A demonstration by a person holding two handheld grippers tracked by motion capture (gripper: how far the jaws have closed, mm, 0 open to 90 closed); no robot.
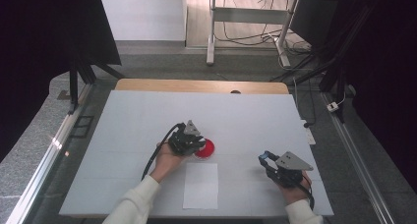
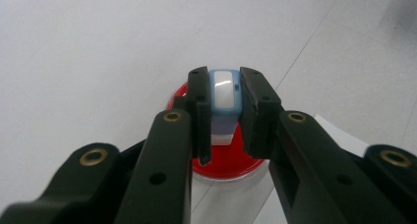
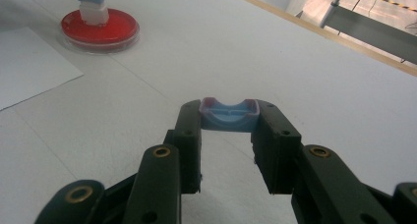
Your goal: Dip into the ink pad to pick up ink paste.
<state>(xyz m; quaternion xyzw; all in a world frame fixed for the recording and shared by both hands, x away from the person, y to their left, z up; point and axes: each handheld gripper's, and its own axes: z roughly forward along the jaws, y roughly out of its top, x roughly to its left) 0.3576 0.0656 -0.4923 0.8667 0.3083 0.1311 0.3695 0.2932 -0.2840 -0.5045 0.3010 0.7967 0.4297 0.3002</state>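
Right gripper (image 3: pixel 229 117) clamps blue cap (image 3: pixel 229 115); left gripper (image 2: pixel 225 101) grips blue-white stamp (image 2: pixel 224 94) in red dish (image 2: pixel 226 160), mid-table.

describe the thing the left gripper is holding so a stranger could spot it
On the white table, find the round red dish above the sheet of paper. Over it, the left gripper clamps a small stamp: light blue body, white base, unlike the flat red dish.

Bright even overhead light, soft shadows; near jaws blurred, dark room edges
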